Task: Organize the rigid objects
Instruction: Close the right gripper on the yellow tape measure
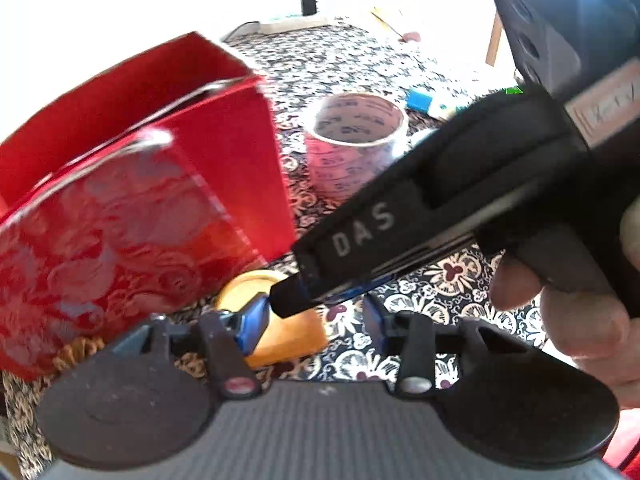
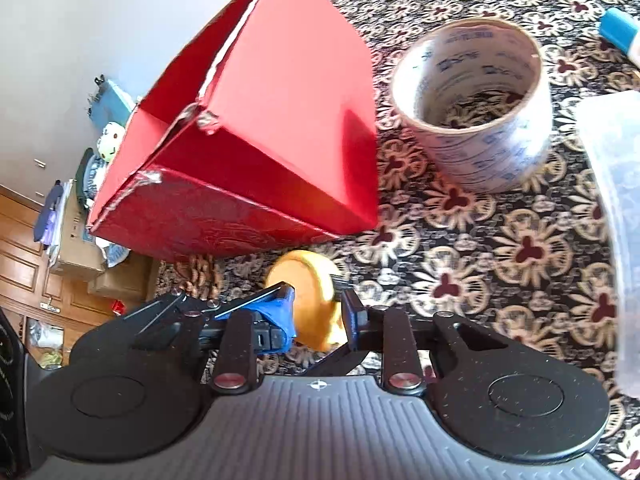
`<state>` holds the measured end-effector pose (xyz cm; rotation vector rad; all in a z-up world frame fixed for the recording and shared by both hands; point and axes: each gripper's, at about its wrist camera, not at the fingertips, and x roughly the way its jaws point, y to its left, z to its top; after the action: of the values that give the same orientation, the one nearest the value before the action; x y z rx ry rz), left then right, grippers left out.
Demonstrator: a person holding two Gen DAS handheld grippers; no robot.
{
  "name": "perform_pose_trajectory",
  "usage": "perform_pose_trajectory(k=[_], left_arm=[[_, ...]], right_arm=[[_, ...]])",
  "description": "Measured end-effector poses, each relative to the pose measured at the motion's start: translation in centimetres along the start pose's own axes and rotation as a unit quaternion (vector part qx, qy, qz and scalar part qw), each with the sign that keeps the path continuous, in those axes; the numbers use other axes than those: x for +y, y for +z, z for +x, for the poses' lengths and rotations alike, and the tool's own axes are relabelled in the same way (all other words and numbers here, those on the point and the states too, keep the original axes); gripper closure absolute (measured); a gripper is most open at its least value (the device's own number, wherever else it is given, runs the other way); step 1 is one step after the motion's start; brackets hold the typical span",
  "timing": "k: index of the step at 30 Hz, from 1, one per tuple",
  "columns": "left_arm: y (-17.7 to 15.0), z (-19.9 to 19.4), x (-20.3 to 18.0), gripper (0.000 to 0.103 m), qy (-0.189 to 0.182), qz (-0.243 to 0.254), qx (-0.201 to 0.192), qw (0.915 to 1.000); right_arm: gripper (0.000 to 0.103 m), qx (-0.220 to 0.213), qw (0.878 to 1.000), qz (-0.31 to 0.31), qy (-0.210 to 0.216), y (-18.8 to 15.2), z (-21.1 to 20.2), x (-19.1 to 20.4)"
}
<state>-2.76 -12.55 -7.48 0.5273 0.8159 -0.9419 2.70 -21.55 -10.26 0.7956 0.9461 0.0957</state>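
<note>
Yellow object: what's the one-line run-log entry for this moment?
right tool: fingers astride yellow object, grip unclear | left tool: open | red box: beside yellow object | tape roll: on patterned cloth

Right tool (image 2: 316, 316) clamped, left tool (image 1: 316, 320) spread

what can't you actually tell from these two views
- Inside of the red box: both views show only its outer walls.
- The yellow round object: partly hidden by the right gripper in the right wrist view and by the other gripper's black body in the left wrist view; what it is stays unclear.
- Left gripper: whether it touches the yellow object.
- Print on the tape roll: too blurred.
</note>
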Motion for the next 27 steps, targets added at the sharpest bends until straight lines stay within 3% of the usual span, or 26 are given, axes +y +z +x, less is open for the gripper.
perform_pose_trajectory(k=[1, 6, 10, 20, 27], left_arm=[[0.1, 0.2, -0.4, 0.057, 0.000, 0.001, -0.003, 1.0000], [-0.5, -1.0, 0.3, 0.021, 0.011, -0.016, -0.023, 0.9996], [-0.9, -1.0, 2.2, 0.010, 0.038, -0.038, -0.022, 0.9983], [-2.1, 1.9, 4.7, 0.010, 0.021, -0.089, 0.026, 0.9954], [-2.6, 2.1, 5.0, 0.037, 0.019, -0.108, 0.025, 0.9937]], right_arm=[[0.095, -0.005, 1.000, 0.001, -0.004, -0.2, -0.2, -0.4], [0.089, -0.019, 1.000, 0.009, 0.010, -1.1, -1.7, -2.0], [0.088, -0.022, 1.000, 0.004, 0.019, -0.9, -2.8, -3.2], [0.087, 0.010, 0.999, -0.035, 0.007, 0.0, -0.6, -1.7], [0.085, 0.011, 0.999, -0.051, 0.004, -0.3, 0.2, -0.5]])
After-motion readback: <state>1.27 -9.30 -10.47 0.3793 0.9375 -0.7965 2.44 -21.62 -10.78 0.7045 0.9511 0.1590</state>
